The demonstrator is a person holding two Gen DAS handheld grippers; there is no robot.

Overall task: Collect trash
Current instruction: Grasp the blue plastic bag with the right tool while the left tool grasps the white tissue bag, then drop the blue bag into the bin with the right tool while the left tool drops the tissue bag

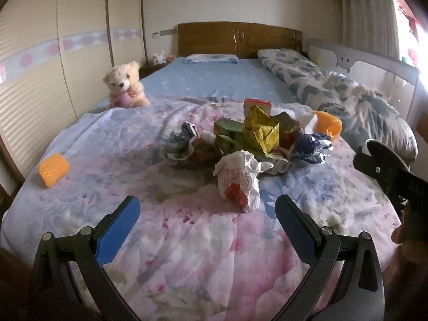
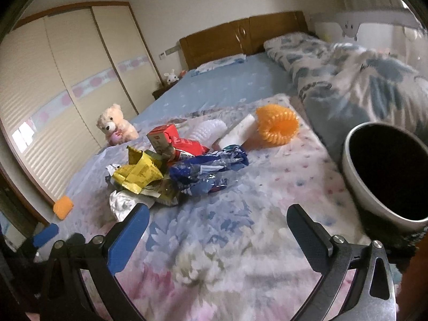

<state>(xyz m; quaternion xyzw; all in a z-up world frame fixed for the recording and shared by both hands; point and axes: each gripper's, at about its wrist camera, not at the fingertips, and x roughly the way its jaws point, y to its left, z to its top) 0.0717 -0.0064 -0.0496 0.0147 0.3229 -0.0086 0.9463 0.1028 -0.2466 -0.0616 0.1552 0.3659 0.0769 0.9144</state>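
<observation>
Presently, largest item first:

- Bed (image 1: 214, 85): wooden headboard, blue sheet; a floral quilt (image 1: 187, 240) in pink and blue covers the near end, and a rolled patterned duvet (image 2: 361, 80) lies along the right side.
- Waste bin (image 2: 385, 176): white wall, dark interior, tilted with its mouth towards the camera, at the quilt's right edge, beyond and to the right of the right gripper's fingers.
- Trash pile (image 1: 248, 139): mid-quilt, ahead of both grippers. Comprises a yellow foil wrapper (image 2: 139, 174), a blue foil bag (image 2: 206, 171), a red carton (image 2: 165, 139), green packaging (image 1: 227, 131) and other scraps, touching or overlapping.
- Teddy bear (image 1: 125, 85): cream, seated at the quilt's far left edge.
- Crumpled white paper wrapper (image 1: 240, 179): red print, nearest piece of the pile, lying just beyond the left gripper's fingertips and slightly right of centre between them, not touched.
- Orange foam net sleeve (image 2: 276, 125): beyond the pile, beside a white foam block (image 2: 238, 132).
- Second orange foam sleeve (image 1: 53, 169): alone, well left of the pile.
- Left gripper (image 1: 207, 214): blue-padded fingers spread wide, nothing held.
- Right gripper (image 2: 218, 220): fingers spread wide, nothing held; the pile sits ahead and left of its left finger.
</observation>
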